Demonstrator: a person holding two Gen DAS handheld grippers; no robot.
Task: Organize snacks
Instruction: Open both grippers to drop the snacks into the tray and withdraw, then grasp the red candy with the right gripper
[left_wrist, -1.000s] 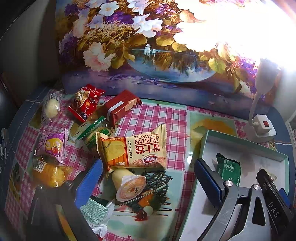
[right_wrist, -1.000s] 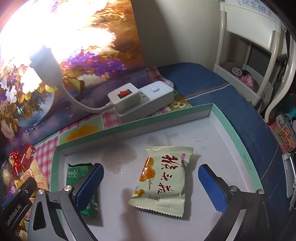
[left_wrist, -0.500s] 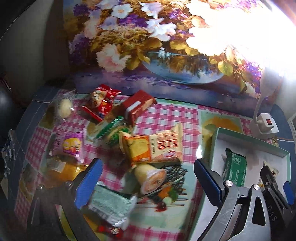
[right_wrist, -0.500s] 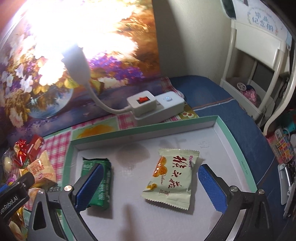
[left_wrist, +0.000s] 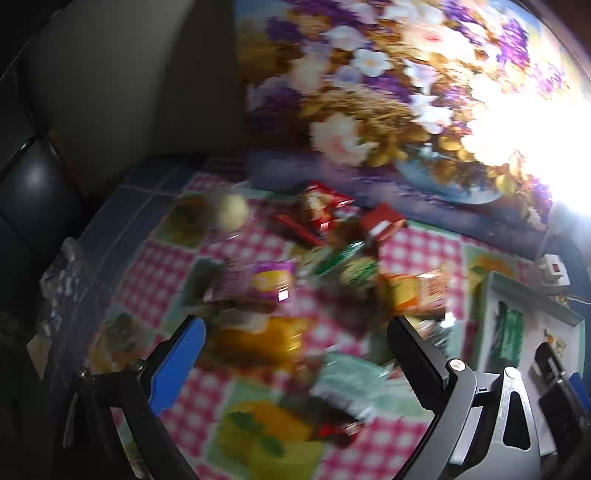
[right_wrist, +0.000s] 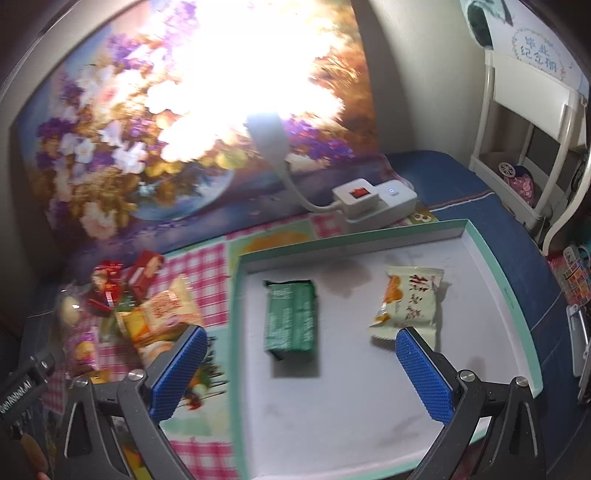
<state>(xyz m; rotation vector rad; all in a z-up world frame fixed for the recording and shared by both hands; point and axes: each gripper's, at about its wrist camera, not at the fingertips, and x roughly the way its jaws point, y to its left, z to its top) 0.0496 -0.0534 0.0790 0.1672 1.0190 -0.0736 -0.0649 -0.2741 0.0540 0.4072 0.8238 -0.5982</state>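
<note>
Left gripper (left_wrist: 295, 354) with jaws spread wide and empty, poised above the loose snack pile; this view is motion-blurred, so individual packets are hard to identify. Right gripper (right_wrist: 299, 373) likewise wide and empty, poised over the near-left part of the tray (right_wrist: 495, 258). Inside the tray lie 2 packets: a green packet (right_wrist: 291, 317) toward the left wall and a pale packet with red characters (right_wrist: 410, 299) toward the right, well apart from each other. On the checked tablecloth (right_wrist: 207, 266), left of the tray's left wall, the unsorted snacks remain: a yellow roll packet (right_wrist: 159, 314), a red box (right_wrist: 144, 273) and a red wrapper (right_wrist: 107, 280) nearer the far edge, a purple packet (left_wrist: 269, 284), an orange-yellow packet (left_wrist: 258, 339) and a pale green wrapper (left_wrist: 351, 384) at the near side. A white power strip (right_wrist: 373, 199) sits beyond the tray's far wall. Judged progress: early, with 2 items placed and most of the pile, apparently 8 or more pieces, left to transfer
</note>
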